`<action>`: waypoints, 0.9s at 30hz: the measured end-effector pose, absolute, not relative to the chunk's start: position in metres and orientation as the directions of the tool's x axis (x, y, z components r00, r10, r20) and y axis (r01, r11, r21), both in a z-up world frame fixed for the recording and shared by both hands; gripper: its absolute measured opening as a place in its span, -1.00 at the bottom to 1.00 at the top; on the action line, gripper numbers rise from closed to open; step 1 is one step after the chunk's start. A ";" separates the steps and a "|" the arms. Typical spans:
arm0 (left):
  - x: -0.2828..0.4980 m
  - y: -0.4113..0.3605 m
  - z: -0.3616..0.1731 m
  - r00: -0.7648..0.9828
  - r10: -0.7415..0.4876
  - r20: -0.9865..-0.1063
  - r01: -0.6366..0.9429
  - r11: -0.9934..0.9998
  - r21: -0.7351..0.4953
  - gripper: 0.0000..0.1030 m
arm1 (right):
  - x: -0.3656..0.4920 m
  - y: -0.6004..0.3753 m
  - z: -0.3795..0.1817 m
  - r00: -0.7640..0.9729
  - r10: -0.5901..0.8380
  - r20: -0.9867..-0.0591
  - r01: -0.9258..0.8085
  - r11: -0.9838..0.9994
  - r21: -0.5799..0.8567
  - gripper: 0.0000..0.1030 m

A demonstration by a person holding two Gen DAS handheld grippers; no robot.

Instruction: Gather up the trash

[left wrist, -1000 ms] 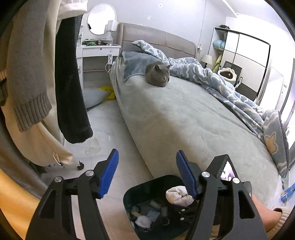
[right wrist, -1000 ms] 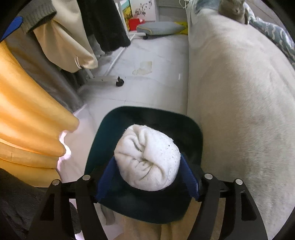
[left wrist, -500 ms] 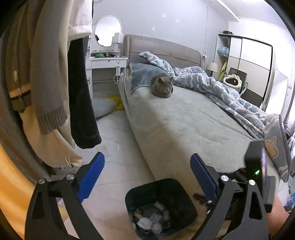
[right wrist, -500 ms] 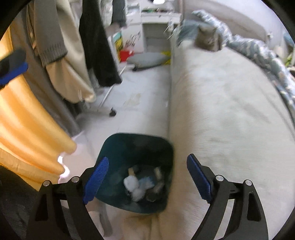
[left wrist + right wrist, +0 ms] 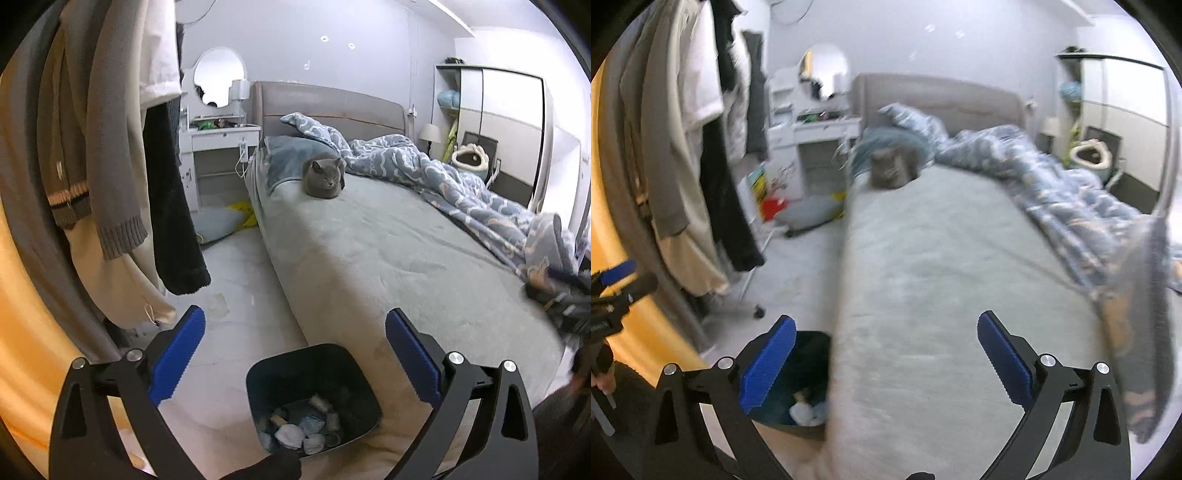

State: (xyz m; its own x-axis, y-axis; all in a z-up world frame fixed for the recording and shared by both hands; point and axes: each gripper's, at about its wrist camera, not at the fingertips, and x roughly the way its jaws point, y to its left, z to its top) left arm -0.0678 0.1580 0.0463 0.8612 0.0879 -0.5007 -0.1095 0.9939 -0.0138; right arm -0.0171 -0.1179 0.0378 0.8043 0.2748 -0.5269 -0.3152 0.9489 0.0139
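Note:
A dark teal trash bin (image 5: 314,373) stands on the floor against the bed's side, with several crumpled white and blue wads (image 5: 303,432) in its bottom. My left gripper (image 5: 293,316) hangs above the bin. Its jaws are opening wide with nothing between them. In the blurred right wrist view the bin (image 5: 809,354) shows at lower left behind the left finger, wads (image 5: 807,410) inside. My right gripper (image 5: 885,319) is over the bed's edge, its jaws opening, and it is empty.
A grey cat (image 5: 324,179) lies on the grey bed (image 5: 388,258), with a blue duvet (image 5: 461,184) bunched to the right. Hanging clothes (image 5: 110,166) and an orange curtain (image 5: 22,332) crowd the left. A cushion (image 5: 218,221) lies on the floor by the white dresser (image 5: 221,147).
The white wad held by my right gripper over the bin was let go and fell in. Both grippers opened wide. The right one rose and swung toward the bed; the left drew back.

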 end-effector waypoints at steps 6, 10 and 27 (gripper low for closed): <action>-0.083 0.142 0.042 0.852 0.083 -0.517 -0.099 0.995 -0.004 0.94 | -0.054 -0.187 0.045 0.836 0.200 -0.510 -0.190 0.979 0.073 0.93; -0.087 0.132 0.032 0.834 0.063 -0.547 -0.078 0.997 -0.004 0.94 | -0.076 -0.216 0.042 0.841 0.187 -0.509 -0.158 0.982 0.099 0.93; -0.089 0.128 0.014 0.812 0.061 -0.580 -0.104 0.994 -0.041 0.94 | -0.093 -0.215 0.031 0.796 0.261 -0.545 -0.280 0.959 0.050 0.94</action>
